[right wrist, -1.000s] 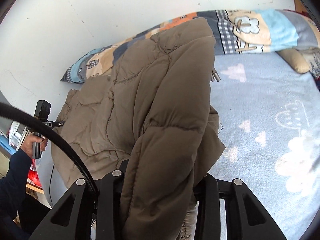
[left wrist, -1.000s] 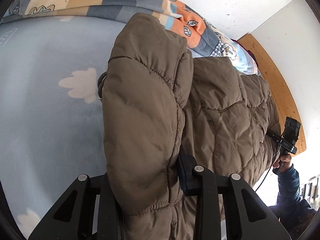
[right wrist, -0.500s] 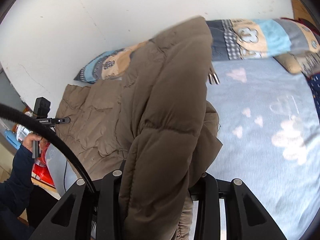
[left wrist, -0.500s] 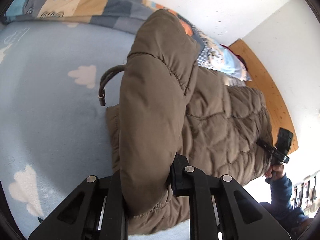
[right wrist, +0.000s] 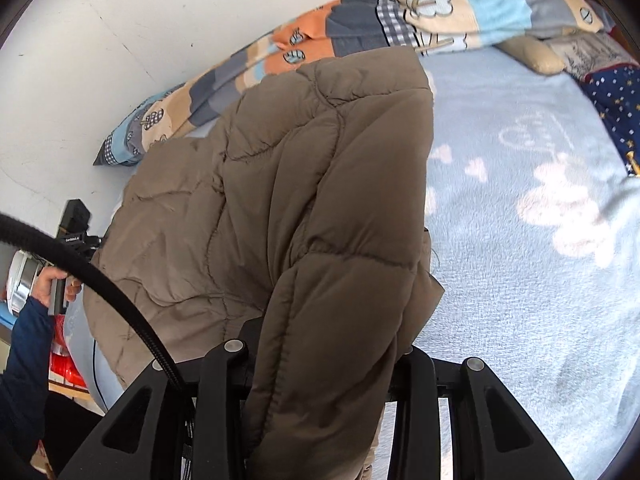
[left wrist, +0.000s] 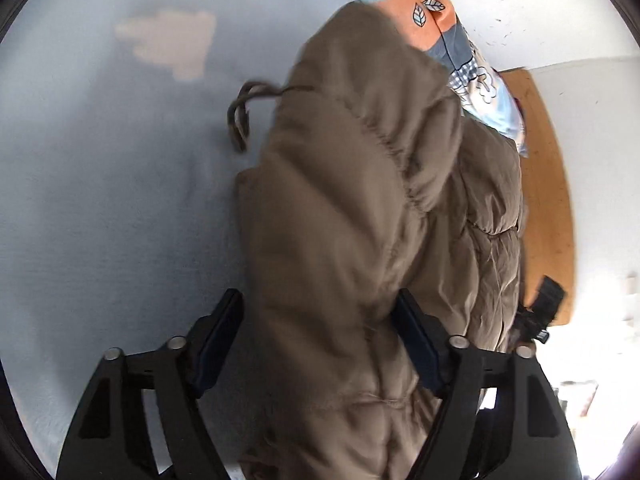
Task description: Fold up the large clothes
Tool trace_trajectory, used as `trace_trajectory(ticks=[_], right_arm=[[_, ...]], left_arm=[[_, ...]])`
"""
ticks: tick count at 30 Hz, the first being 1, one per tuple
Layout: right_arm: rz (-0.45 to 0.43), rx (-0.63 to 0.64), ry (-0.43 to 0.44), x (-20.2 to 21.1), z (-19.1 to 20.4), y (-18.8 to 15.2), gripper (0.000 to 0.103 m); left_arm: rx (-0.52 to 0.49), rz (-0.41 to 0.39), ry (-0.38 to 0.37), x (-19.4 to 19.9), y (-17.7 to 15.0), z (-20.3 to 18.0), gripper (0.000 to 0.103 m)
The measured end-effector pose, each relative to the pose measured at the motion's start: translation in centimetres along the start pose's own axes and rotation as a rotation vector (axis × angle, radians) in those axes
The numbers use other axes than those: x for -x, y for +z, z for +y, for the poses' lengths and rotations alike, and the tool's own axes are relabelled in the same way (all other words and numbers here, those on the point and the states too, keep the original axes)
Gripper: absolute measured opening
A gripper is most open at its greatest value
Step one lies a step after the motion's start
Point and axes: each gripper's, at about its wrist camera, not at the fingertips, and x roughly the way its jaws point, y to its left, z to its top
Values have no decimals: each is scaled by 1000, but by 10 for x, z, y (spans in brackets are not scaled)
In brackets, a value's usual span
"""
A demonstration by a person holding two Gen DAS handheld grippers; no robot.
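1. Pale blue bedding (right wrist: 520, 280) with white cloud shapes, set against a white wall, carries the brown puffer jacket (right wrist: 248, 208), which is spread across it.
2. A folded-over section is clamped by the right gripper (right wrist: 320, 364).
3. The left gripper (left wrist: 320, 344) has just been opened; fabric lies between its spread jaws, unpressed.
4. The fold should be laid flat before the right side is released.

Left gripper (left wrist: 320, 332) has just been opening, jaws spread wide at 6 o'clock with the brown jacket (left wrist: 360, 220) between them. Right gripper (right wrist: 320, 356) is clamped on it, both angled downward.
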Motion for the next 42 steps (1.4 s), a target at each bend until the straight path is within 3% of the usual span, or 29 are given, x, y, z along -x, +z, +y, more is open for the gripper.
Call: trace_trajectory(ticks=[3, 6, 9, 13, 21, 34, 42], right_arm=[[15, 9, 21, -10, -10, 1, 39], [24, -5, 43, -20, -19, 0, 39], [33, -26, 63, -27, -29, -2, 40], [29, -38, 68, -25, -37, -7, 40], [2, -4, 57, -17, -32, -12, 39], [-88, 65, 132, 48, -7, -28, 36], [-97, 112, 138, 69, 17, -46, 36]], left_arm=[[11, 35, -42, -15, 6, 14, 90], [-41, 14, -35, -20, 10, 7, 88], [-76, -29, -54, -17, 12, -8, 49], [-137, -45, 16, -6, 7, -30, 32], [-172, -117, 67, 16, -18, -56, 25], [-239, -162, 79, 53, -72, -104, 24], [-246, -219, 175, 55, -110, -113, 24]])
